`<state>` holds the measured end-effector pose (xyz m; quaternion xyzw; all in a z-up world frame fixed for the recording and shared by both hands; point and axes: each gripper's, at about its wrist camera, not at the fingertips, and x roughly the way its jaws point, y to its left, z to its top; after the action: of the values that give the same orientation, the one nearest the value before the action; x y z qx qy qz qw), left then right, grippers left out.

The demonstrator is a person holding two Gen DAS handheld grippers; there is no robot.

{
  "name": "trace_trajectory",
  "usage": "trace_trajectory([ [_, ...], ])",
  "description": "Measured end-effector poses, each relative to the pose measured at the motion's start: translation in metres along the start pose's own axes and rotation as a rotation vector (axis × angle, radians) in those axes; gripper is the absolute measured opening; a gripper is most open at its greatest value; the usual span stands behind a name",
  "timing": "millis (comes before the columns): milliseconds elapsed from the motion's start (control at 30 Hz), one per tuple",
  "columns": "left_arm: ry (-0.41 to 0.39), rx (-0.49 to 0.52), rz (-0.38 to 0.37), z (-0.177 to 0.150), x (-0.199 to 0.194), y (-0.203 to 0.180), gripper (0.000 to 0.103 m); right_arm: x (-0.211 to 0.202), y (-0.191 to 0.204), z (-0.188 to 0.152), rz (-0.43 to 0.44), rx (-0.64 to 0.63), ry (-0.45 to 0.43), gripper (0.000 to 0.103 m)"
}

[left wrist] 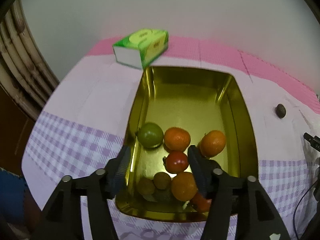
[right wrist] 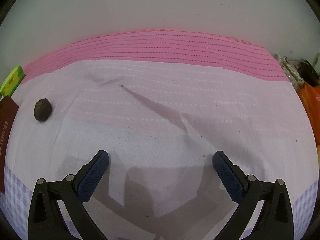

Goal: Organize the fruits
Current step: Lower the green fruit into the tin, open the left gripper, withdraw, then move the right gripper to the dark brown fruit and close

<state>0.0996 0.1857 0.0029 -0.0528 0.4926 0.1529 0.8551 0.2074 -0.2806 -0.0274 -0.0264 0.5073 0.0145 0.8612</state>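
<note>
A gold metal tray (left wrist: 236, 108) lies on the cloth-covered table. It holds a green fruit (left wrist: 150, 137), three oranges (left wrist: 177, 140), a red fruit (left wrist: 177, 162), two brown kiwi-like fruits (left wrist: 162, 180) and another red fruit, all at its near end. My left gripper (left wrist: 159, 160) is open and empty above the tray's near end, its left finger over the rim. A dark round fruit (right wrist: 42, 110) lies alone on the cloth, far left in the right wrist view; it also shows in the left wrist view (left wrist: 280, 110). My right gripper (right wrist: 160, 160) is open and empty over bare cloth.
A green tissue box (left wrist: 141, 47) stands behind the tray. A maroon box lid (right wrist: 6, 124) marked TOFFEE sits at the left edge in the right wrist view. Orange bags and clutter (right wrist: 308, 92) lie off the table's right end. A wall is behind the table.
</note>
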Motion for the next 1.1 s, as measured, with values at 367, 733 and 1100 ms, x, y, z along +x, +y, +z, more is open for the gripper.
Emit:
trace_trajectory([
  [367, -0.048, 0.003, -0.014, 0.004, -0.018, -0.002, 0.066, -0.043, 0.089, 0.024, 0.100, -0.158, -0.122, 0.096],
  [733, -0.066, -0.044, 0.021, 0.006, -0.025, 0.013, 0.072, -0.027, 0.155, 0.034, 0.170, -0.228, -0.090, 0.079],
  [1100, -0.051, -0.095, 0.045, 0.007, -0.024, 0.027, 0.075, 0.004, 0.174, 0.041, 0.187, -0.227, -0.031, 0.046],
])
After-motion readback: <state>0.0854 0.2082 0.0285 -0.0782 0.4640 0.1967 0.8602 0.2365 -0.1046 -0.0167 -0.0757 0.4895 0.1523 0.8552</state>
